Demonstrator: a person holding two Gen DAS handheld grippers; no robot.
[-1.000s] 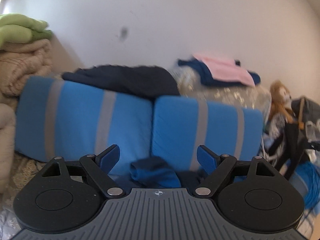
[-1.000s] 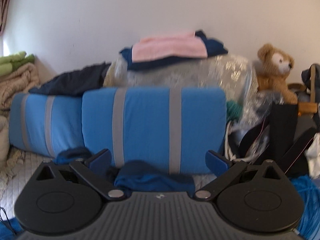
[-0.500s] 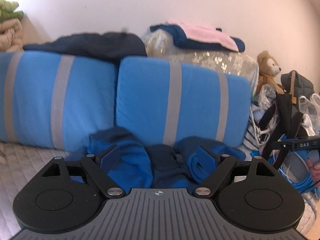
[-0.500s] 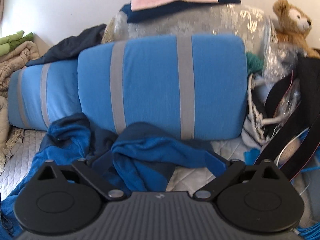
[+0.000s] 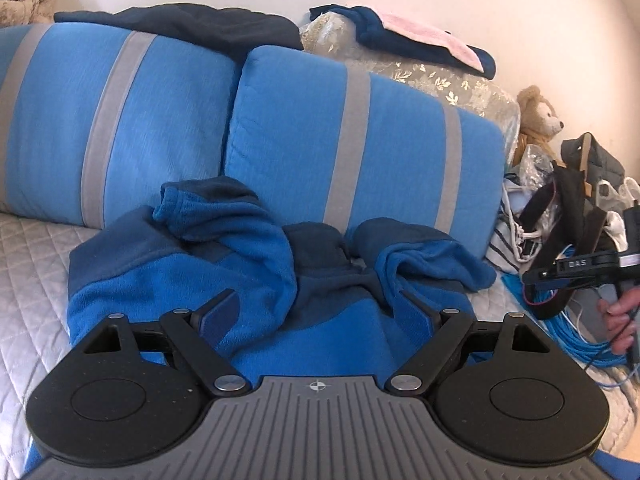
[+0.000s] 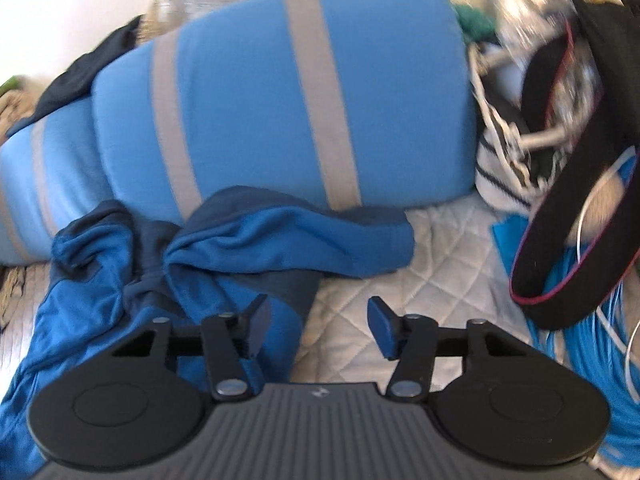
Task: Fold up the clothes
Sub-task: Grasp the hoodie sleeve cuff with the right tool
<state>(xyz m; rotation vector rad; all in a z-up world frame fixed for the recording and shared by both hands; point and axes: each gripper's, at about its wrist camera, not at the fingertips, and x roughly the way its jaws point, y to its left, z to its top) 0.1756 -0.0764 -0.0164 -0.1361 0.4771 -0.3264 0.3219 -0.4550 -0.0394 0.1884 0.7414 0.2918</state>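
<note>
A crumpled blue fleece garment [image 5: 248,256] with darker navy panels lies on the grey quilted cover [image 5: 28,280], against the striped cushions. My left gripper [image 5: 316,312] hangs low over its near part, open wide, with blue fabric under and between the fingers and neither pad pressing it. In the right wrist view the same garment [image 6: 280,240] spreads to the left. My right gripper [image 6: 318,320] is over its right edge, jaws closing. The left fingertip [image 6: 256,320] is above the fabric, the right one above bare quilt [image 6: 400,280]. Nothing is pinched.
Two blue cushions with grey stripes [image 5: 360,148] stand behind the garment. On them lie a dark garment [image 5: 192,28] and folded navy and pink clothes [image 5: 416,36]. Right of the bed are a teddy bear [image 5: 540,112], bags [image 6: 568,200], coiled blue cable [image 5: 568,332] and a hand [image 5: 620,316].
Both grippers have come down from wall height towards the blue garment, which now fills the lower views. The right jaws have narrowed from wide open. The left jaws kept their width.
</note>
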